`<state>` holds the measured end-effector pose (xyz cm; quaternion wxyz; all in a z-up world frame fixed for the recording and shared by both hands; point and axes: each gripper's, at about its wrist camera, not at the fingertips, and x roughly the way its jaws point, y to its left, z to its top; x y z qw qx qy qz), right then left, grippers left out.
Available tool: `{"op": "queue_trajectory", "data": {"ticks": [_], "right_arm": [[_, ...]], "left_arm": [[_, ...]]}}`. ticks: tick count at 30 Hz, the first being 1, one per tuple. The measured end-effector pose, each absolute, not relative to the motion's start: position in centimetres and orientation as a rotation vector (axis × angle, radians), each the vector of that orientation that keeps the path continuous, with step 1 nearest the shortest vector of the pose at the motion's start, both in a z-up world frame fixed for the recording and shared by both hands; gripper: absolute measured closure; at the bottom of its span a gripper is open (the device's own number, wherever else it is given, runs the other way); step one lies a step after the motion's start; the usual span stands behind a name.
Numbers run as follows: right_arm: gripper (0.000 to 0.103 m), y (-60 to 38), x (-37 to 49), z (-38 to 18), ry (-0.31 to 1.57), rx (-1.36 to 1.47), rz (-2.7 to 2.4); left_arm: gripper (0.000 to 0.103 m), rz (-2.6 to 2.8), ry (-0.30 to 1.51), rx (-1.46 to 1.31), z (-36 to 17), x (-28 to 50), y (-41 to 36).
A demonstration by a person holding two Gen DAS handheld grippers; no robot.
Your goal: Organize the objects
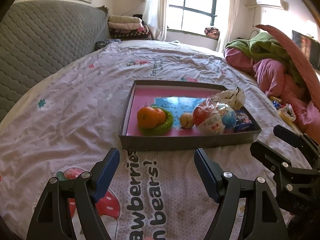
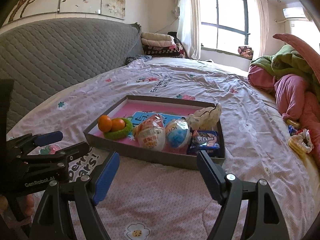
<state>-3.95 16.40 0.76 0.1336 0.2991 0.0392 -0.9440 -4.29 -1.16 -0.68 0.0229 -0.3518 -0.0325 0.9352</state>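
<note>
Both tongs are gaping wide and empty, the left tongs (image 1: 157, 168) and right tongs (image 2: 158, 170) hovering just short of the shallow box (image 1: 186, 140) lying on the bed (image 1: 80, 100). Inside the box, two oranges (image 1: 151, 117) are sitting in a green ring (image 1: 160, 129) at its left end, wrapped snack balls (image 2: 162, 135) are lying toward its right, and a blue packet (image 2: 206, 142) is occupying its near right corner.
</note>
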Motion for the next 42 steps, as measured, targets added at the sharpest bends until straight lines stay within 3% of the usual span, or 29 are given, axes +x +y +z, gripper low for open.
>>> {"op": "queue_trajectory", "data": {"ticks": [42], "right_arm": [[0.024, 17.3, -3.5, -3.1, 0.026, 0.964, -2.729]], "left_arm": [[0.025, 2.882, -0.05, -1.178, -3.8, -4.2, -0.5]]}}
